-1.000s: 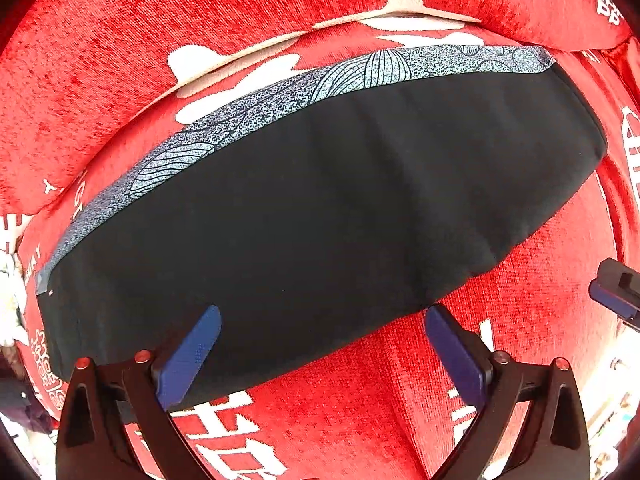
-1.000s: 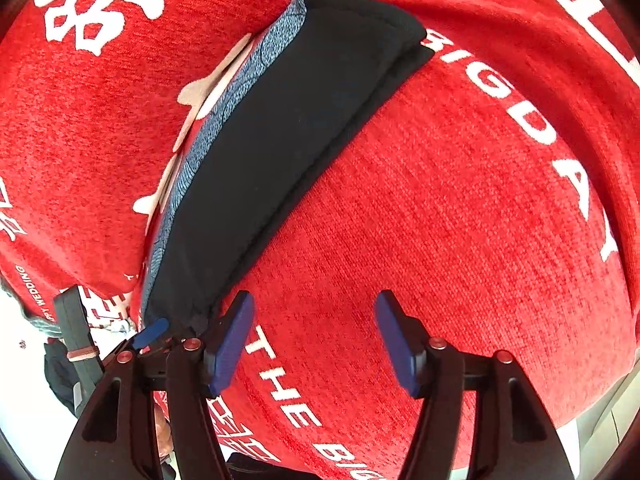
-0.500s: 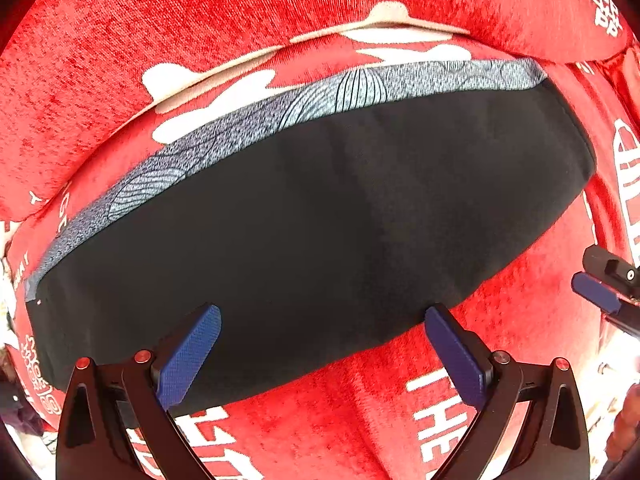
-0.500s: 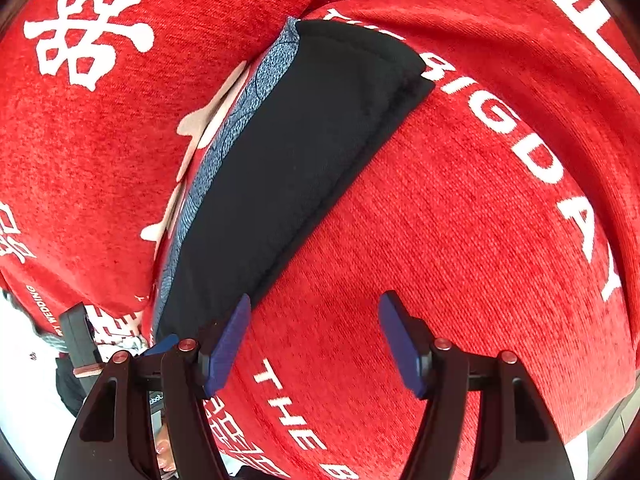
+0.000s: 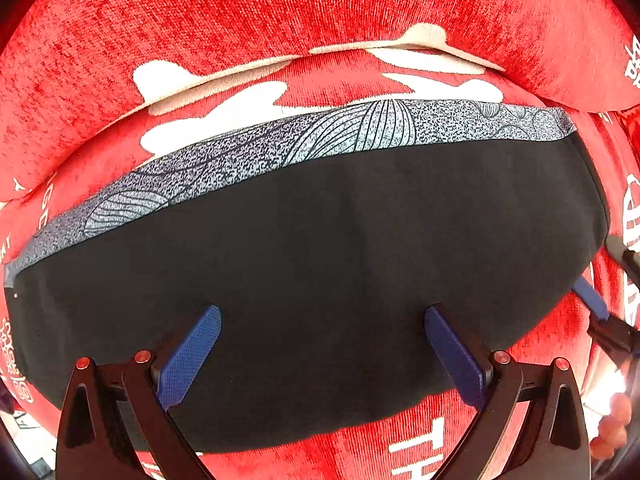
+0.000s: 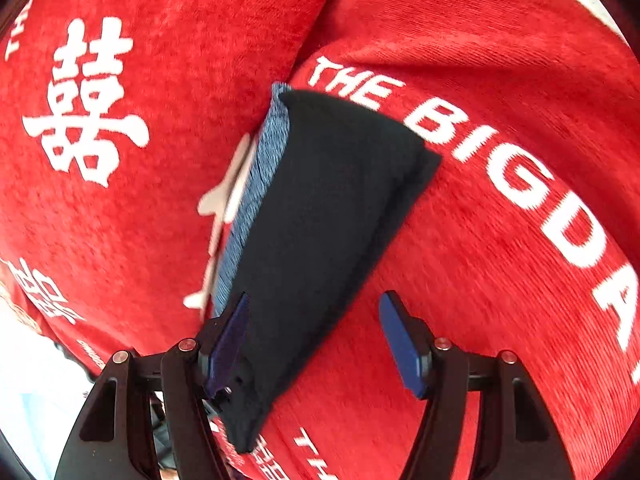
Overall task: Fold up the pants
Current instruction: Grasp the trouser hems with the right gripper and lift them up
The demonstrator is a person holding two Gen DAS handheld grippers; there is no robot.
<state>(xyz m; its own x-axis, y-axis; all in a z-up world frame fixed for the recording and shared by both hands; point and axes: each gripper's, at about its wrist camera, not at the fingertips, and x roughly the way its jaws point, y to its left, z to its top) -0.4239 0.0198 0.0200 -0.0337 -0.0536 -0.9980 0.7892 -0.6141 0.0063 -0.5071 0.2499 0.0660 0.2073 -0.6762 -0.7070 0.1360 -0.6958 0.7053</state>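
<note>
**Folded pants on red cover, both grippers spread above them**

Pants [image 5: 320,264]: black, folded into a long flat bundle, lying on a red plush cover [image 5: 280,8] with white lettering and characters. A grey-and-white patterned band [image 5: 360,132] runs along the bundle's far long edge in the left wrist view. In the right wrist view the same bundle [image 6: 320,240] runs lengthwise away from the camera, its layered edges showing at the far end beside the white letters "THE BIG DAY" [image 6: 472,140].

Left gripper [image 5: 322,354]: released, blue pads set wide, pointing down at the near long edge of the pants. Nothing pinched between the pads; whether the tips touch the cloth cannot be told.

Right gripper [image 6: 314,340]: also released, jaws well apart. The near end of the pants lies between them, close against the left pad [image 6: 230,340], while the right pad sits over bare red cover. No grip visible. This gripper's blue tip [image 5: 590,304] also shows at the right edge of the left wrist view, just beside the pants' end.

A person's fingers [image 5: 612,428] show at the lower right margin.
</note>
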